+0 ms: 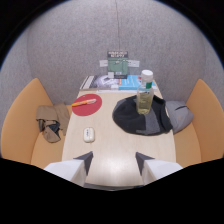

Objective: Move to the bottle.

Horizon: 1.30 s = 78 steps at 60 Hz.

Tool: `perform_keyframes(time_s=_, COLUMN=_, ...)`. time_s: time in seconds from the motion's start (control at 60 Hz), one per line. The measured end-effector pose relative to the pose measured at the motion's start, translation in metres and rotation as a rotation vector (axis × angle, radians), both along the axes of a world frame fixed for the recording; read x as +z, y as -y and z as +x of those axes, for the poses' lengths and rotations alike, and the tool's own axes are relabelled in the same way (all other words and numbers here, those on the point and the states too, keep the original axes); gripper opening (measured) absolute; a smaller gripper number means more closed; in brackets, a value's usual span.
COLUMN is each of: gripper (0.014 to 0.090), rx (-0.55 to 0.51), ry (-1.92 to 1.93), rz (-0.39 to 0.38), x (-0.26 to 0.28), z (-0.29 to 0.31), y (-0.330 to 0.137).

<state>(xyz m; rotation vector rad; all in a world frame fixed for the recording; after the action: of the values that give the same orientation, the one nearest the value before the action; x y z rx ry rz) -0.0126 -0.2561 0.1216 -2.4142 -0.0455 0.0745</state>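
Gripper view looks down the length of a pale wooden bench (pixel 120 150) set in a grey felt-walled booth, with one rounded orange padded seat along each side. The claw (pixel 114 161) sits at the near end of the bench, its two light-coloured fingers (pixel 82 162) spread wide apart with nothing between them but bare wood.

One bottle (pixel 145 95) stands upright toward the far end, well beyond the fingers. It is clear plastic with a white cap, holding a pale yellowish liquid. It appears to rest on, or at the edge of, a rumpled dark cloth (pixel 137 117) that lies in a rounded heap between the claw and the bottle. Just past that cloth, hanging off the bench edge onto the seat, is a grey soft bundle (pixel 179 114).

On the other half of the bench, one small white oval object (pixel 88 134) lies alone, nearest the fingers. Farther on is one flat red round plate (pixel 86 104) with an orange stick-shaped item (pixel 83 102) across it. At the far end lie flat printed sheets or books (pixel 112 82), one with a blue cover, and against the wall behind them is a small box-like panel (pixel 119 64).

A tan fabric item (pixel 51 121) lies crumpled on the seat beside the plate side.
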Motion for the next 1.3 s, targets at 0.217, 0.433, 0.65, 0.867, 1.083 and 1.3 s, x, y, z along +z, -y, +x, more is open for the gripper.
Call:
perform_keyframes(time_s=0.217, gripper=0.0871, rx=-0.023, ry=0.024, rz=-0.014, x=0.002, z=0.018, y=0.006)
perform_keyframes(time_s=0.433, gripper=0.0872, rx=-0.055, ry=0.072, rz=0.031, x=-0.006, z=0.079, y=-0.002)
perform_keyframes(time_s=0.65, gripper=0.0872, rx=-0.062, ry=0.094, rz=0.092, x=-0.025, z=0.123, y=-0.042)
perform_keyframes(time_s=0.867, gripper=0.0867, rx=-0.054, ry=0.111, rz=0.148, x=-0.036, z=0.134, y=-0.103)
perform_keyframes(time_s=1.083, gripper=0.0869, rx=-0.044, ry=0.121, rz=0.222, x=-0.040, z=0.138, y=-0.174)
perform_keyframes(time_s=1.3, gripper=0.0871, rx=-0.023, ry=0.128, rz=0.227, x=-0.048, z=0.138, y=-0.213)
